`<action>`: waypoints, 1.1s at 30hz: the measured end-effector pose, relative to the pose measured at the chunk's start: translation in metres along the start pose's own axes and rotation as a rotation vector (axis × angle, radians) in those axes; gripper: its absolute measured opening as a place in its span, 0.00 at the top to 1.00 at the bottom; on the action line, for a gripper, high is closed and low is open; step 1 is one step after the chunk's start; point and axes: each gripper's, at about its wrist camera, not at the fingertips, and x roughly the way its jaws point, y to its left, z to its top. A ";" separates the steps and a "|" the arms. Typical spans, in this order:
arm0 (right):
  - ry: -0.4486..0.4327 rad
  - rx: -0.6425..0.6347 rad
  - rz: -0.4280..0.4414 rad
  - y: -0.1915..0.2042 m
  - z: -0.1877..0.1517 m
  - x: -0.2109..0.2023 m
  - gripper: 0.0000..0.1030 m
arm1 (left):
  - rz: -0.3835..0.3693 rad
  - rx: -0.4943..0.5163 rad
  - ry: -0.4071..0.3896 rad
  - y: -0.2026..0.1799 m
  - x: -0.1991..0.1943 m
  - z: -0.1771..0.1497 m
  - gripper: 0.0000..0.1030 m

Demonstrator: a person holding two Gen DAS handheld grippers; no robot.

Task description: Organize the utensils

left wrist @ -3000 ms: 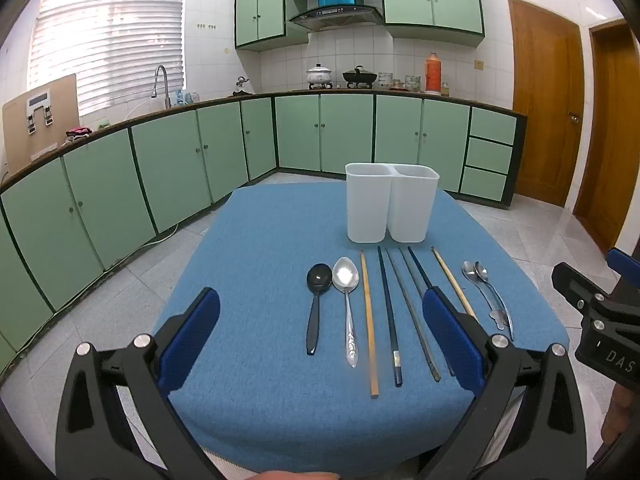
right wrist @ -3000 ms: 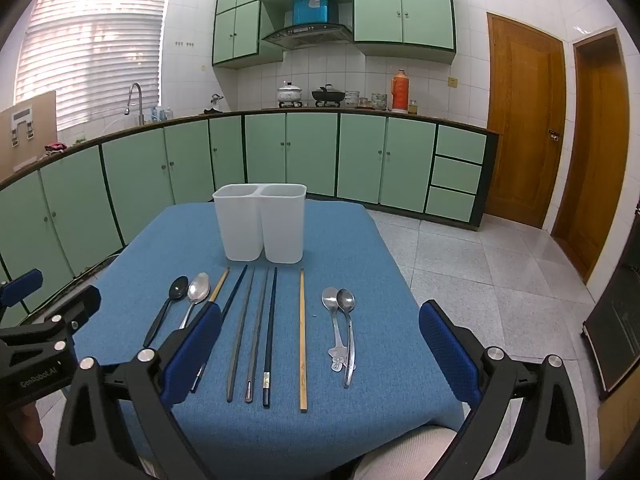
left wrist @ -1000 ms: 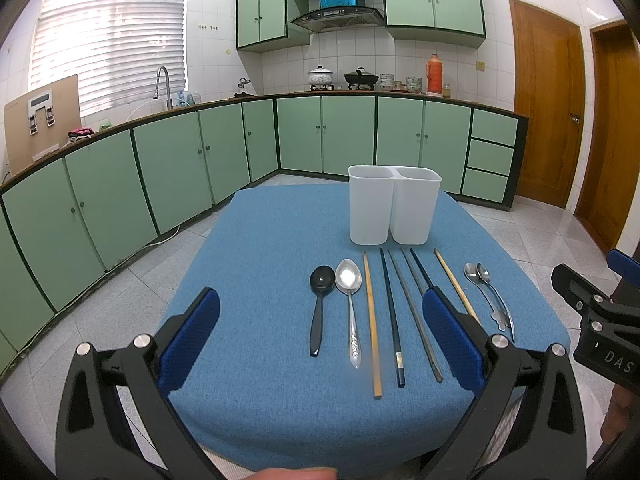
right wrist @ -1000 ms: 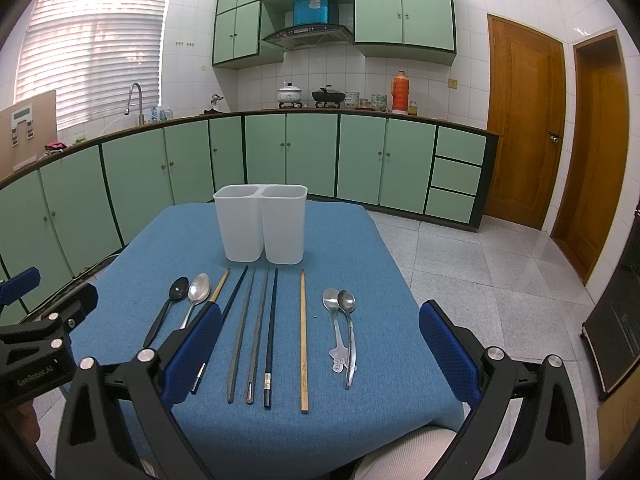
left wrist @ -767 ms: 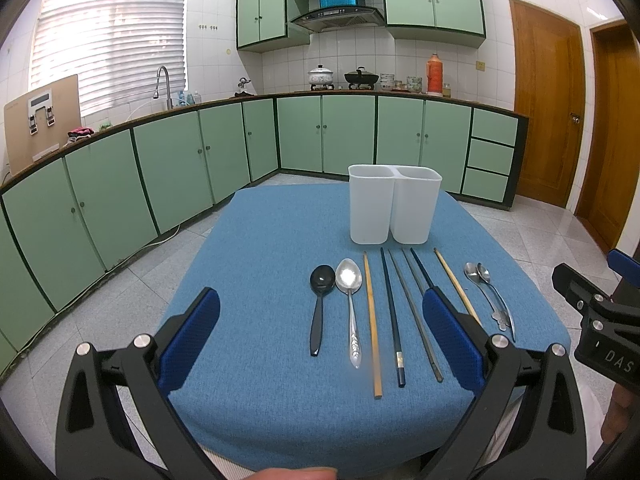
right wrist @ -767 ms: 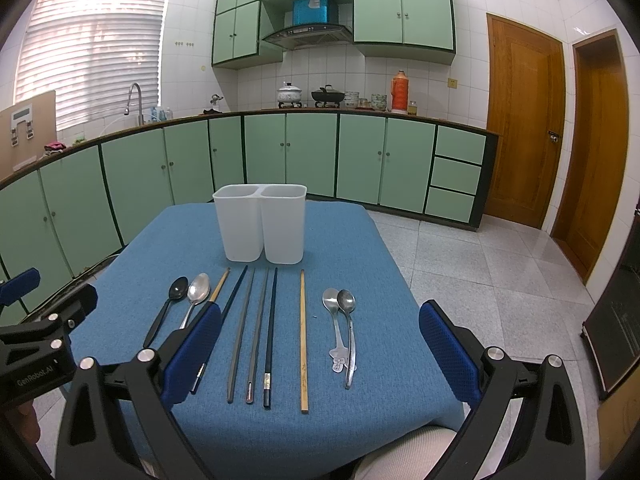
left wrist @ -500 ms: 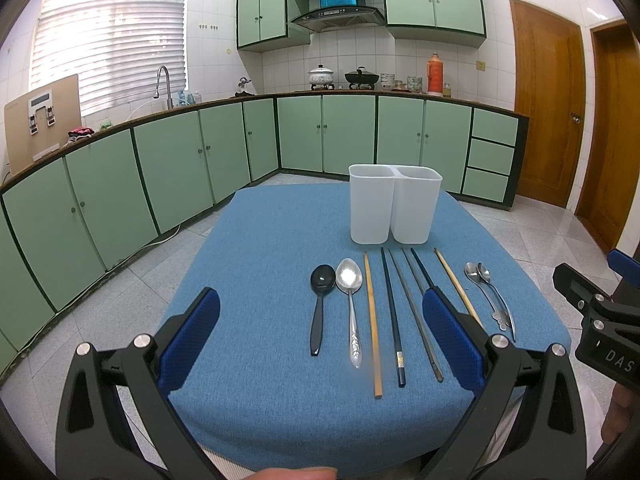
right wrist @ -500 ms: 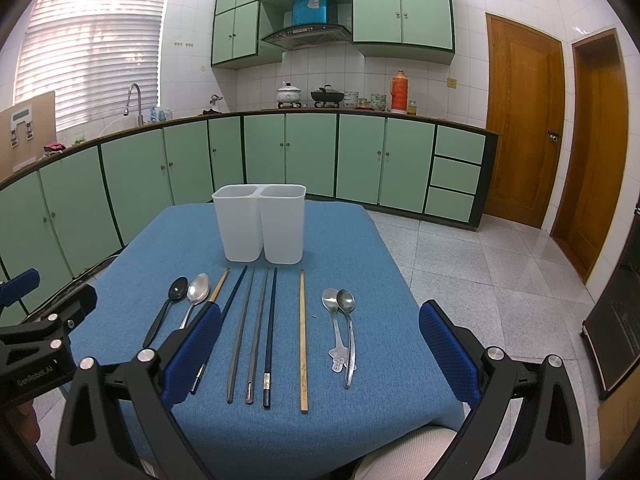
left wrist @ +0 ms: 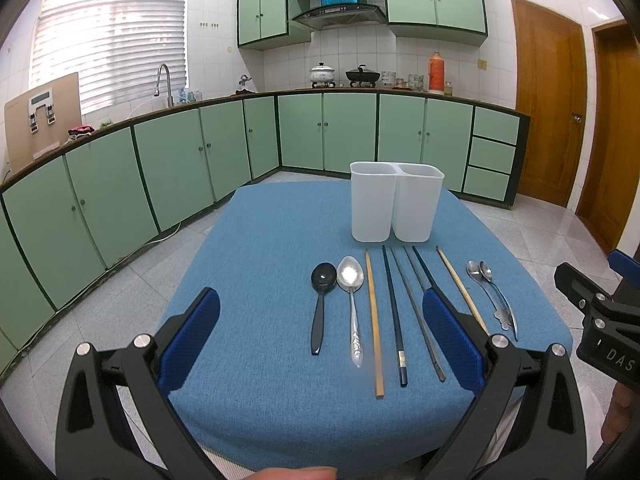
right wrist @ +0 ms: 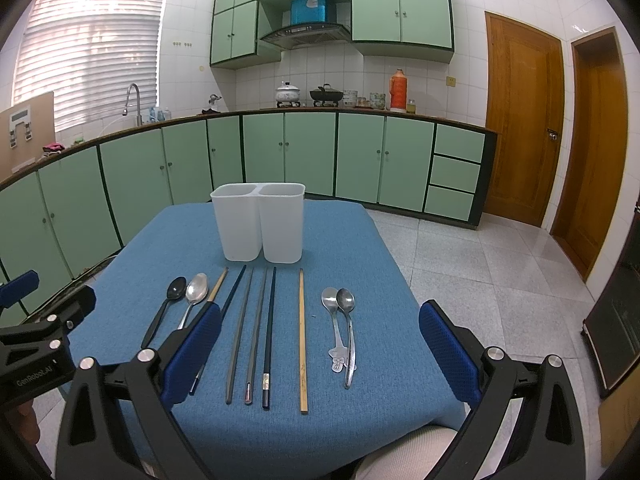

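A white two-compartment holder [left wrist: 396, 206] [right wrist: 259, 222] stands empty at the far middle of the blue table [left wrist: 264, 240] [right wrist: 168, 240]. In front of it lies a row of utensils: a black spoon [left wrist: 321, 300] [right wrist: 168, 304], a silver spoon [left wrist: 352, 300] [right wrist: 196, 292], several chopsticks [left wrist: 394, 312] [right wrist: 256, 328], light wooden and dark, and two small silver spoons [left wrist: 490, 294] [right wrist: 342, 328] at the right. My left gripper [left wrist: 320, 332] hangs open over the near edge. My right gripper [right wrist: 320, 344] is open too, above the near right part. Neither holds anything.
Green kitchen cabinets [left wrist: 160, 168] run along the left and back walls, with a sink tap [left wrist: 164, 80] and pots on the counter. Wooden doors [right wrist: 520, 120] stand at the right. Tiled floor surrounds the table. A person's knee [right wrist: 404, 456] shows below the near edge.
Nothing has moved apart from a very slight drift of the left view; both grippers stay open and the utensils lie as before.
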 end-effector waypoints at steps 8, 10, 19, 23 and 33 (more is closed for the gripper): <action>-0.001 0.001 0.000 -0.001 0.001 0.000 0.06 | -0.024 -0.021 0.008 0.006 0.007 -0.003 0.05; -0.006 0.006 0.000 -0.002 0.002 0.003 0.06 | -0.008 -0.022 0.016 0.010 0.014 -0.003 0.05; 0.017 0.015 -0.030 -0.022 -0.003 0.053 0.06 | 0.071 -0.078 0.128 0.043 0.075 -0.007 0.05; 0.041 0.030 -0.025 -0.030 -0.003 0.078 0.06 | 0.020 -0.108 0.195 0.051 0.110 -0.006 0.05; 0.103 0.053 -0.034 -0.039 -0.003 0.127 0.06 | -0.016 -0.093 0.368 0.041 0.184 -0.011 0.05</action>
